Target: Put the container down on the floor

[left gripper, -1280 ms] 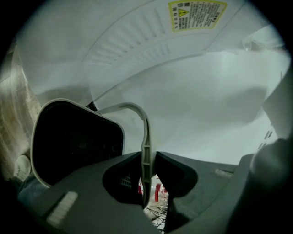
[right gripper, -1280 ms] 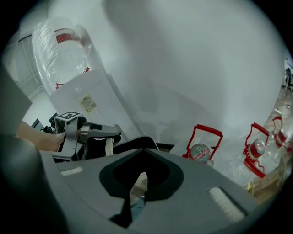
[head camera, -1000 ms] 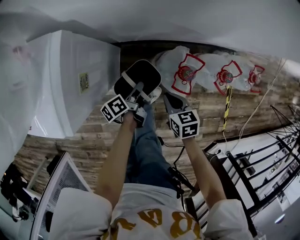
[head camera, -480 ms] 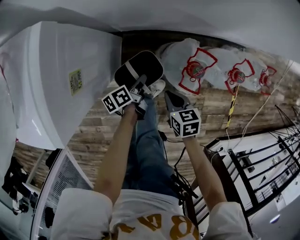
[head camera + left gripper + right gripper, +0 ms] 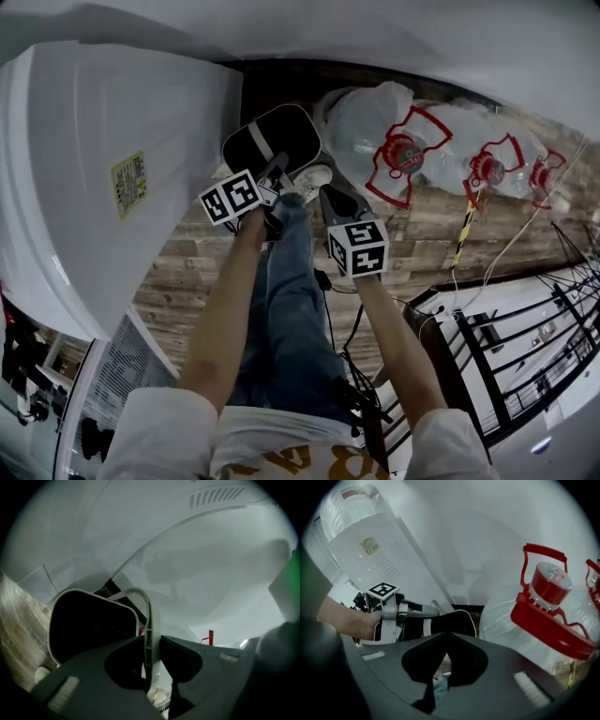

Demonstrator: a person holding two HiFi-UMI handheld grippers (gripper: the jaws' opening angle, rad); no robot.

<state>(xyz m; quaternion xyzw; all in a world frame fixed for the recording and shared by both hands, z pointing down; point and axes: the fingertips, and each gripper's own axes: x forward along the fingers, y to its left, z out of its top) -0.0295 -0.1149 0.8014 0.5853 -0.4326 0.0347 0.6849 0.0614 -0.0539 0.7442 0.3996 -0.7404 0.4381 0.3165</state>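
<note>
Left gripper (image 5: 151, 654) pinching container (image 5: 89, 626) handle (image 5: 149, 616).
Not yet on floor (image 5: 187, 272), I judge; right gripper (image 5: 440, 665) pressed together, empty.

Black container (image 5: 281, 136) at tip of left gripper (image 5: 274, 174), over wood-plank floor (image 5: 187, 272). The right gripper (image 5: 330, 197) just beside, near white shoe (image 5: 312, 178). Red-capped water jugs (image 5: 375, 131) farther right; white appliance (image 5: 122, 141) at left.
</note>
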